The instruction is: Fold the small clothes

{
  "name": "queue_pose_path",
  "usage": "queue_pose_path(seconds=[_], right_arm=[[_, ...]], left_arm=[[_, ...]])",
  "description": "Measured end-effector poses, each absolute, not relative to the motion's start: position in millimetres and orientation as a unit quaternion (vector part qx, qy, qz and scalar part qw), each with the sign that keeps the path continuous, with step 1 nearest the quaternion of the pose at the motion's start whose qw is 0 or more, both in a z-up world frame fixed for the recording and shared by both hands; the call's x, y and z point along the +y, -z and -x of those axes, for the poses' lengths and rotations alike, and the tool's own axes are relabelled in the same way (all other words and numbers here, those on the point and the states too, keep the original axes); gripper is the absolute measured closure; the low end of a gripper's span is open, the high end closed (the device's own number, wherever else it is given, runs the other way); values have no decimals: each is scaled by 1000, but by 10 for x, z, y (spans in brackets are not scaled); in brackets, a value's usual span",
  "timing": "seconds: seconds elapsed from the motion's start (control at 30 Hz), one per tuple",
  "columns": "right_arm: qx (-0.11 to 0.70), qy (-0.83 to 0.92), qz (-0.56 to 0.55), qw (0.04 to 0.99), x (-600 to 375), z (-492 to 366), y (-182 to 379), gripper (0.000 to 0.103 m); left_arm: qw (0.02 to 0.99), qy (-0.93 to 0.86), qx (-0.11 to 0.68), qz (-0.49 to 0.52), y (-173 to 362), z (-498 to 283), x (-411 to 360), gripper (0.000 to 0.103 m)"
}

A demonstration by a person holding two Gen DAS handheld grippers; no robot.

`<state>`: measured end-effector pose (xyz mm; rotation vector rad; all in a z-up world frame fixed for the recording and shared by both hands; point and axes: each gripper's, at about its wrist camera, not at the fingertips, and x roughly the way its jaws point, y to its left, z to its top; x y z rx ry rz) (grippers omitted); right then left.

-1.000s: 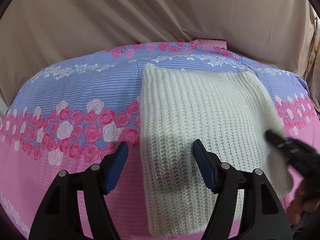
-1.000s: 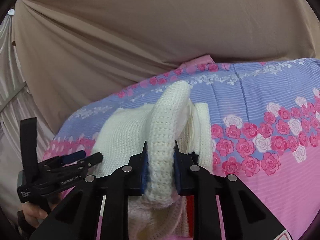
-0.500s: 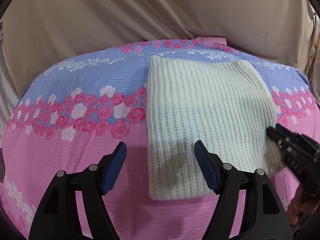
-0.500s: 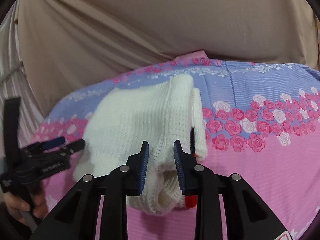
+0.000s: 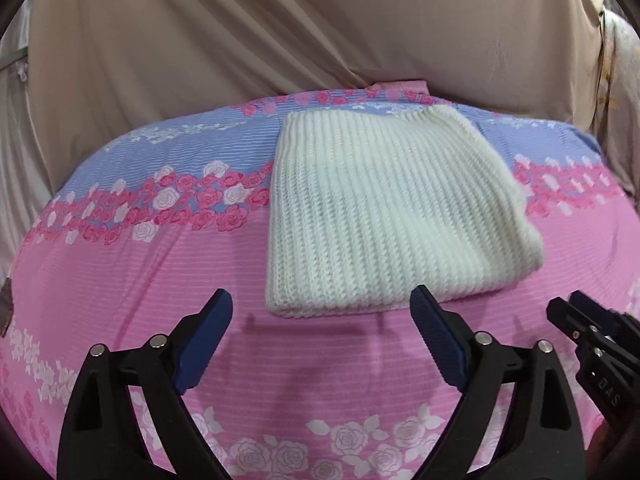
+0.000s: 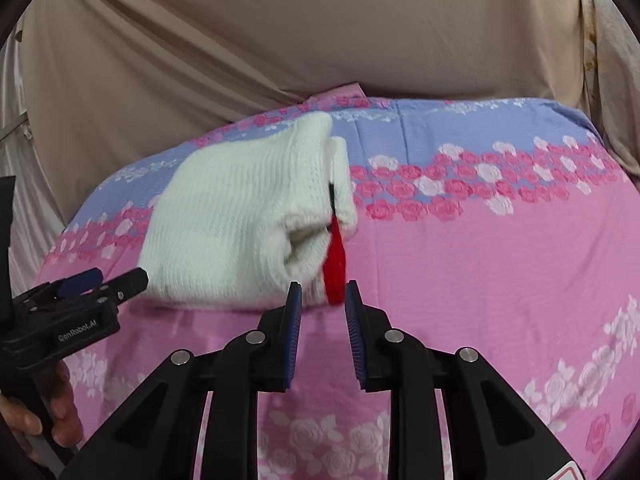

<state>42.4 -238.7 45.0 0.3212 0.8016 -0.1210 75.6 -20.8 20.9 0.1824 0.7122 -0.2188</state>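
Nearest, the left gripper hangs with its ribbed blue pads spread wide over bare pink cloth, gripping nothing. The right gripper is parted only narrowly, also unladen, just short of the garment. The folded cream rib-knit sweater lies flat, a chunky rectangle mid-bedsheet, with red trim at its open end. Beyond, floral bands reach the far edge under a creased beige curtain.

"GenRobot.AI" reads in white on the black body of the left gripper, near left in the right wrist view. Right gripper, near right in the left wrist view, shows "DAS"; the rest is unreadable.
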Motion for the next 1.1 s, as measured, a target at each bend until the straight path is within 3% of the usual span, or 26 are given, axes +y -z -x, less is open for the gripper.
queue_pose_path(seconds=[0.13,0.47,1.1], right_arm=[[385,85,-145,907,-2289,-300,-273,57],[378,110,-102,914,-1969,-190,-166,36],[391,114,-86,909,-1768,-225,-138,32]], left_arm=[[932,96,337,-95,-58,-687,-186,14],[935,80,335,-85,116,-536,-111,9],[931,59,349,-88,178,-554,-128,8]])
